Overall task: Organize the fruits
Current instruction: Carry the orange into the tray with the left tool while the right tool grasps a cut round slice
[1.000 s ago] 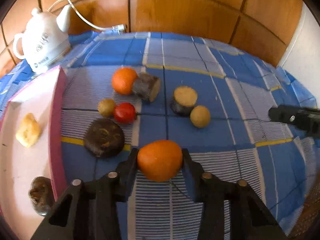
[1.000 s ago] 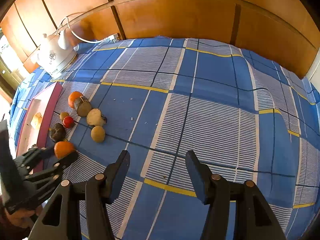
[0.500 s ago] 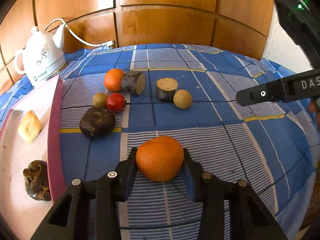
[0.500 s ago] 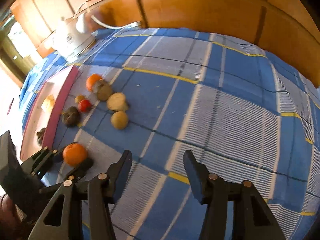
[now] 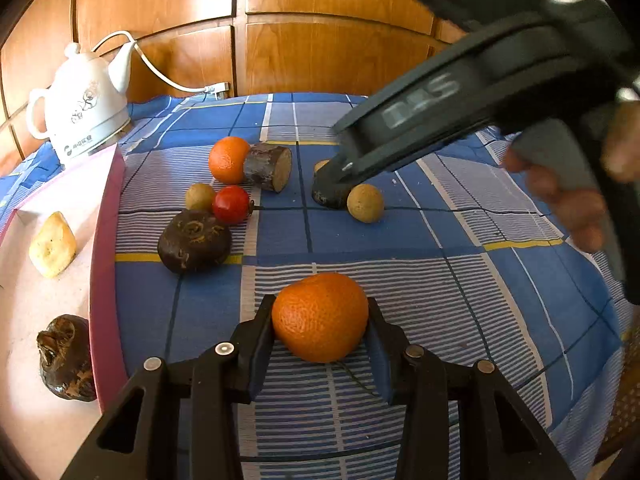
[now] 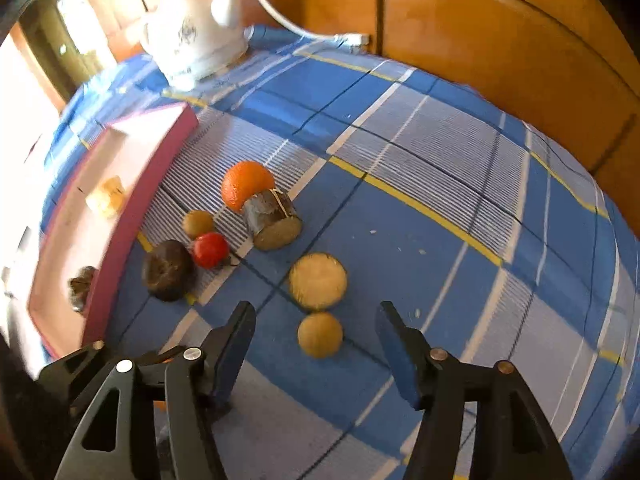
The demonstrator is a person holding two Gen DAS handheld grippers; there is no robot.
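- Wood panelling backs a table under a blue checked cloth point(image 5: 360, 240); every place below is told from the pink tray point(image 5: 105, 240) at the cloth's left edge
- kettle point(image 5: 80, 108), white, stands just behind the tray's far corner, its cord running off toward the panelling
- right gripper point(image 6: 316, 344) hangs well right of the tray, above the loose fruit; its jaws are opening and grip nothing; a tan ball point(image 6: 320, 334) lies on the cloth between the fingers, untouched; in the left wrist view its body is a blurred dark bar with a hand point(image 5: 568, 200) behind it
- left gripper point(image 5: 320, 320) sits right of the tray's near end, pinching an orange point(image 5: 320, 316) between both pads
- second orange point(image 5: 229, 159) lies right of the tray's far half, touching a cut log point(image 5: 270, 168) on its side
- dark bulb point(image 5: 194, 246) lies just right of the tray's middle
- upright log point(image 6: 318, 280) stands further right, just beyond the tan ball
- inside the tray: a yellow chunk point(image 5: 52, 244) toward the far end; a dark lump point(image 5: 66, 356) toward the near end
- tomato point(image 5: 231, 205) touches the bulb's far side; a small tan ball point(image 5: 200, 197) sits beside it, nearer the tray
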